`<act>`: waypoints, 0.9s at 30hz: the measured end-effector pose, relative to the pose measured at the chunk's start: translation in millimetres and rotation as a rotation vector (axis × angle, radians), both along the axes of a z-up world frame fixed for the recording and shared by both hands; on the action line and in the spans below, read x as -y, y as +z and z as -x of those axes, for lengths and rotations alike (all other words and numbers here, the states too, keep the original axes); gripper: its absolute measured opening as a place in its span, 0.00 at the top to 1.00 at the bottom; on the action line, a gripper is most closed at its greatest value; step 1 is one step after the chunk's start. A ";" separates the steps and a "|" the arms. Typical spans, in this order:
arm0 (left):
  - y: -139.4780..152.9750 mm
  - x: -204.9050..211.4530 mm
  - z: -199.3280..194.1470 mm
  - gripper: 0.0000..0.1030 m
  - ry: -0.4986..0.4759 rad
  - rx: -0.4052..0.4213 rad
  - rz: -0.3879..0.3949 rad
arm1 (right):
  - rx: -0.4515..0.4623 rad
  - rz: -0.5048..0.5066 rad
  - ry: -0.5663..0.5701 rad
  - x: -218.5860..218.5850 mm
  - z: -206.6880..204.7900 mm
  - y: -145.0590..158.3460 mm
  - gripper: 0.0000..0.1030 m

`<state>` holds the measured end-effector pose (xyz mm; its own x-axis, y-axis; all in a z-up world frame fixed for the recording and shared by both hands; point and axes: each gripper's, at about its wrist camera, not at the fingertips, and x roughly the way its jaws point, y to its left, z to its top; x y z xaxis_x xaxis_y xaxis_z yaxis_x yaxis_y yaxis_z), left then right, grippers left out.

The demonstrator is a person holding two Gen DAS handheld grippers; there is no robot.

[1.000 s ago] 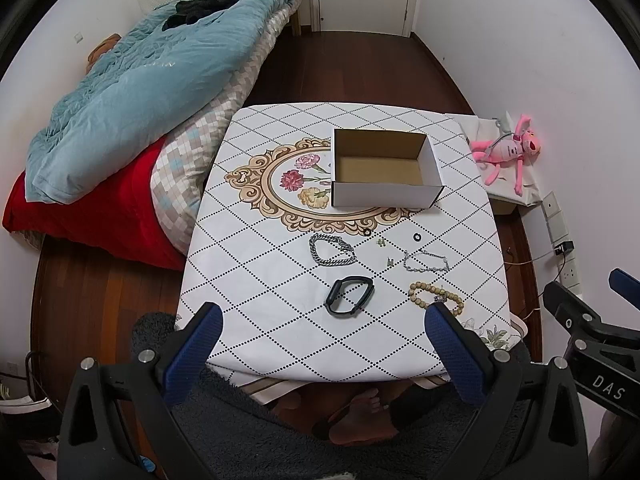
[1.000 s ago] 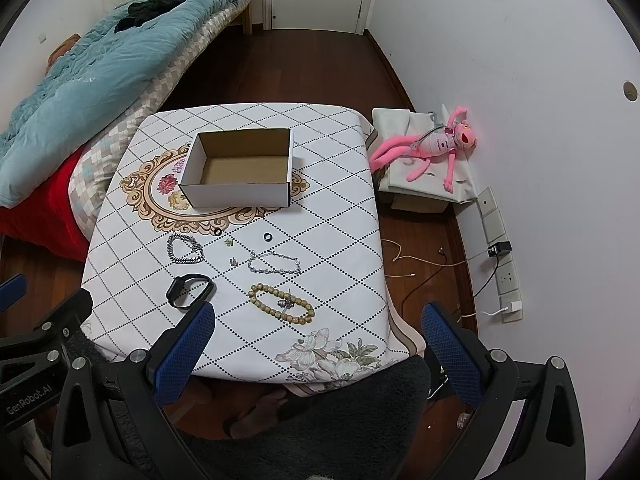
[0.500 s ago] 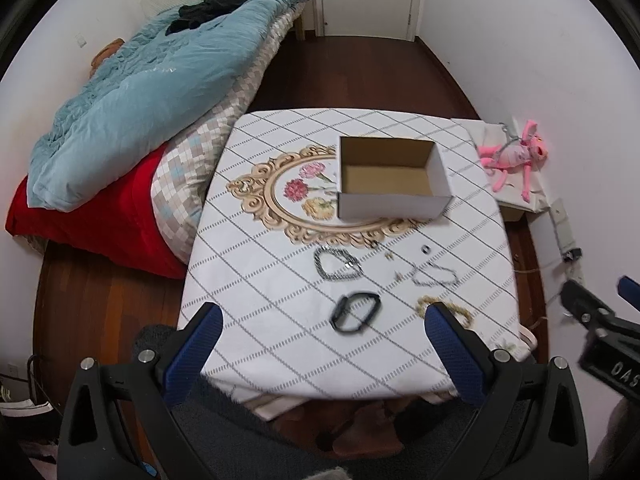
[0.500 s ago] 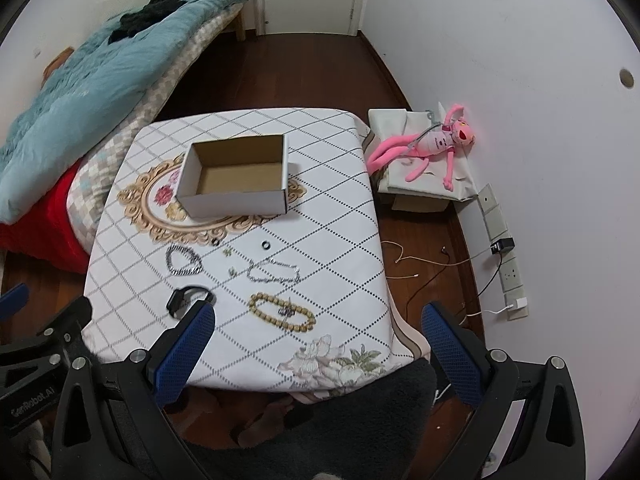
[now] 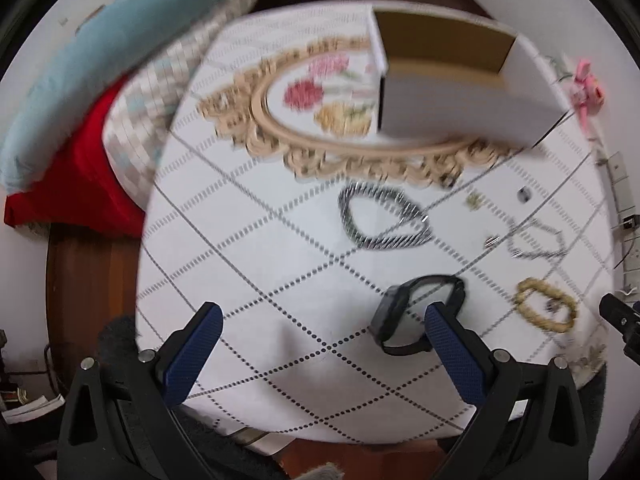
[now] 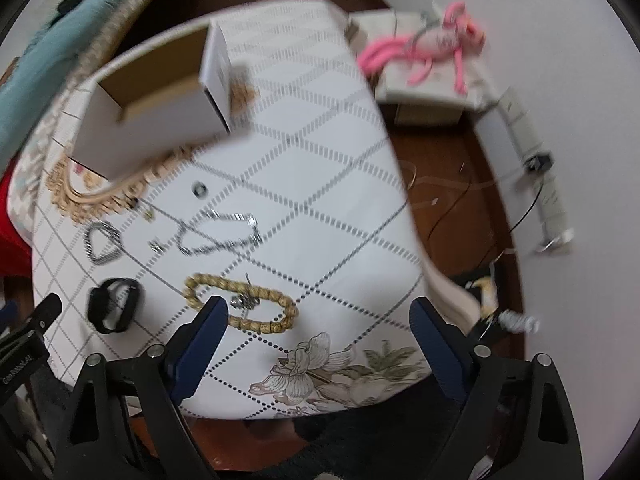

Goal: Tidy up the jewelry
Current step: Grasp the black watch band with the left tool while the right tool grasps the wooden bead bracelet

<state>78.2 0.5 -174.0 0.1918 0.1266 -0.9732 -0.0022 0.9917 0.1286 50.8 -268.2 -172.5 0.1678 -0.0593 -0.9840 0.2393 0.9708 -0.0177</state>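
Both hand-held grippers now lower, nearer black band (image 5: 418,312) and beaded bracelet (image 6: 240,304).

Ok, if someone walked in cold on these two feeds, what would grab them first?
Probably the open white cardboard box at the far side of the diamond-patterned table, with jewelry spread out in front of it. Nearest the open left gripper lies a black wristband; a wooden bead bracelet lies by the open right gripper.
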 end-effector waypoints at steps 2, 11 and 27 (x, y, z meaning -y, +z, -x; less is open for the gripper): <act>-16.5 -0.3 -1.2 0.00 -0.004 -0.027 0.005 | -0.034 -0.024 -0.017 2.8 -1.2 -23.0 0.18; -47.6 5.8 -5.8 0.26 -0.053 -0.030 0.048 | -0.095 -0.033 -0.016 -4.7 -7.0 -67.4 0.33; -46.2 19.6 7.9 0.91 -0.128 0.030 0.065 | 0.039 -0.004 0.091 -48.2 -0.9 -54.1 0.91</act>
<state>70.3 -19.1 -220.1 0.2317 0.0361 -0.9721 0.1216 0.9904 0.0658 51.7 -220.0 -226.6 0.2109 -0.0383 -0.9768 0.1504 0.9886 -0.0063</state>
